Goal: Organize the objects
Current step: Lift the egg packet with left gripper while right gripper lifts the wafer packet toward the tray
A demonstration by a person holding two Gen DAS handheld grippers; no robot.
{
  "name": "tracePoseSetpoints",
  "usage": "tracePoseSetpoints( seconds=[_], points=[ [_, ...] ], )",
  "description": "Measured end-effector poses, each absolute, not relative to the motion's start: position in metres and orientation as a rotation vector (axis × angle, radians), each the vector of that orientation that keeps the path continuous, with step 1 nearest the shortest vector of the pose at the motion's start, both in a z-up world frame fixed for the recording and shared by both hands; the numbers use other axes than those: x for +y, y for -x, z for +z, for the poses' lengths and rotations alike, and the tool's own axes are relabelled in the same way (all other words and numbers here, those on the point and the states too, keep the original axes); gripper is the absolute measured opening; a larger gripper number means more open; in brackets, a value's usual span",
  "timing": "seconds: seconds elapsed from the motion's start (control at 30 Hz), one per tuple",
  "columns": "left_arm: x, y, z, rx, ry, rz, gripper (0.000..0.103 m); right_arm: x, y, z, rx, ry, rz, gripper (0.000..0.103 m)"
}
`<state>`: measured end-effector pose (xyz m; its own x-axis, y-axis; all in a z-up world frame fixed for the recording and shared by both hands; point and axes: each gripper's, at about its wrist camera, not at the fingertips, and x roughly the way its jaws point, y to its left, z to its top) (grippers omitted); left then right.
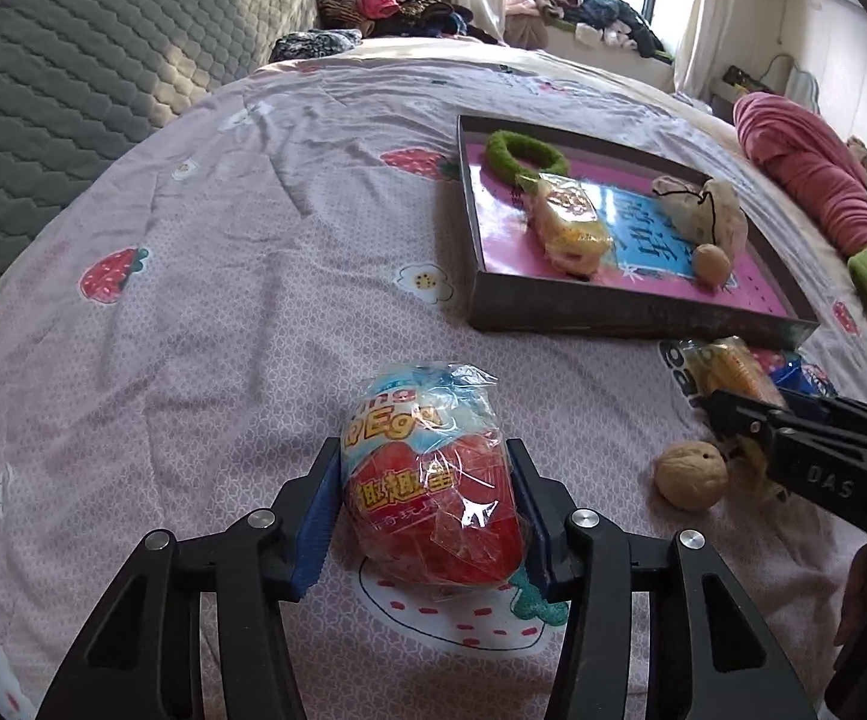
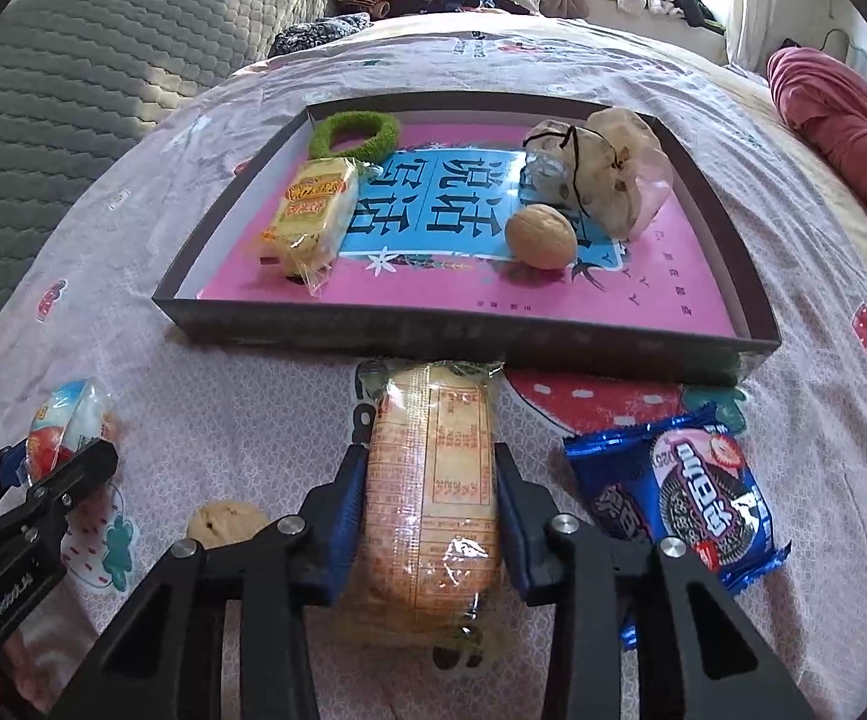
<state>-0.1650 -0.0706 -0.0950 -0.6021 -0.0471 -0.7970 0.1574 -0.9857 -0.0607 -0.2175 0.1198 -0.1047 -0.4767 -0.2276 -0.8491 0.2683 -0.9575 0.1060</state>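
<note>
Left gripper [image 1: 424, 501] first: its blue-padded fingers [image 1: 319, 516] are pressed against both sides of a toy egg [image 1: 430, 480] in crinkly clear wrap, red below and pale blue above, and the egg's base sits on the bedspread [image 1: 193, 300]. The wrap reads "Egg" in yellow letters, with Chinese characters on the red half. To its right a loose walnut [image 1: 691, 474] lies on the cloth, just beside the other tool's black body, which carries the letters "DAS".

Over to the right gripper [image 2: 430, 480]: its fingers [image 2: 346, 510] are clamped on a long orange biscuit pack [image 2: 433, 492] lying lengthwise, printed side up with a table of small text too fine to read. The pack's far end almost meets the near wall of the box lid [image 2: 463, 333], so there's little room ahead. Just right of the pack lies a blue cookie packet [image 2: 685, 504], showing a dark sandwich cookie and bold white lettering upside down to me.

Inside the shallow, dark-walled lid, the floor is pink with a blue panel of large Chinese characters. A yellow snack bar [image 2: 313, 213] sits on the left, a green fuzzy ring [image 2: 355, 132] in the far left corner, a second walnut [image 2: 541, 237] near the middle, and a tied mesh pouch [image 2: 607, 168] at the far right. The front right part of the lid floor is bare pink.

Open pink strawberry-print bedspread stretches away left of the lid.
</note>
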Motion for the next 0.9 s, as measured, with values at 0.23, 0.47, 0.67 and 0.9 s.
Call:
tracePoseSetpoints(
  seconds=[0.23,0.47,0.67,0.9],
  points=[
    [-0.063,0.162,-0.089,0.135,-1.312,-2.721,0.053,0.125,0.205,-0.093,0.056,-1.375,-2.466,0.039],
    [-0.051,0.153,-0.075,0.055,-1.246,-2.739,0.053,0.130,0.186,-0.075,0.038,-1.318,-2.476,0.039],
    [-0.040,0.145,-0.064,0.045,-1.220,-2.769,0.053,0.130,0.160,-0.068,0.025,-1.287,-2.488,0.039],
    [-0.023,0.122,-0.049,0.040,-1.166,-2.825,0.053,0.138,0.133,-0.053,0.015,-1.253,-2.520,0.039]
  ],
)
